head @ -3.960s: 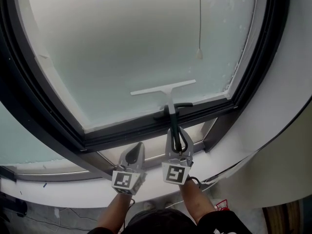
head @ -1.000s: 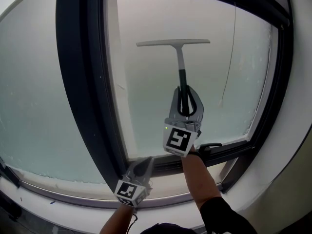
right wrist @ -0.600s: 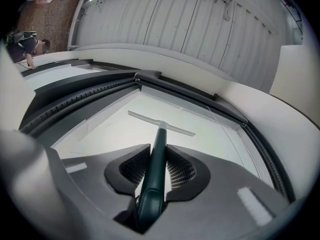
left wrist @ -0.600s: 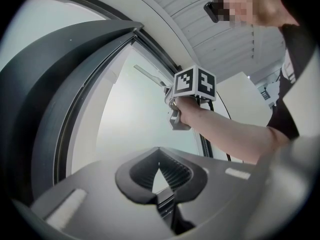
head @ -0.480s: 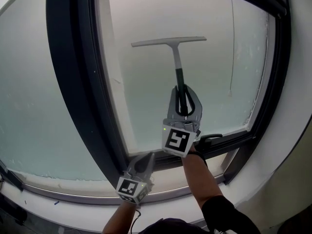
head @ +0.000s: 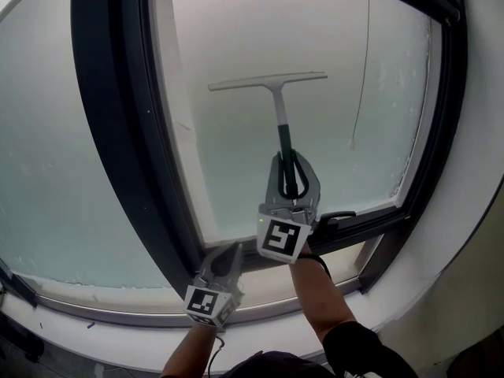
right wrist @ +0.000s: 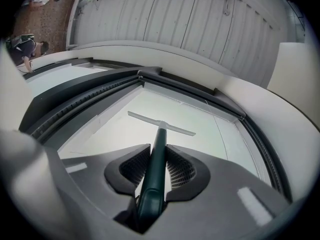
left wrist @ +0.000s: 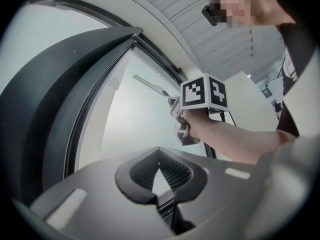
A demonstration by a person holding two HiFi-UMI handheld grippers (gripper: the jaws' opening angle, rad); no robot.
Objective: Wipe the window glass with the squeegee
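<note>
Head view: at lower centre, the left hand-held gripper (head: pixel 231 252) is clenched on nothing, beside the dark window frame (head: pixel 102 132). Just above and to its right, the right hand-held gripper (head: pixel 292 160) grasps the squeegee (head: pixel 277 101) by its dark green handle. Its blade lies against the window glass (head: pixel 228 156) at upper centre.

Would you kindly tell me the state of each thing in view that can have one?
Frosted window glass: hazy all over.
White-bladed squeegee with dark green handle: gripped by the handle, blade seemingly against the glass.
Thin white pull cord: hanging loose beside the squeegee.
Right gripper: shut on the squeegee handle.
Left gripper: shut, empty, low by the dark frame.
</note>
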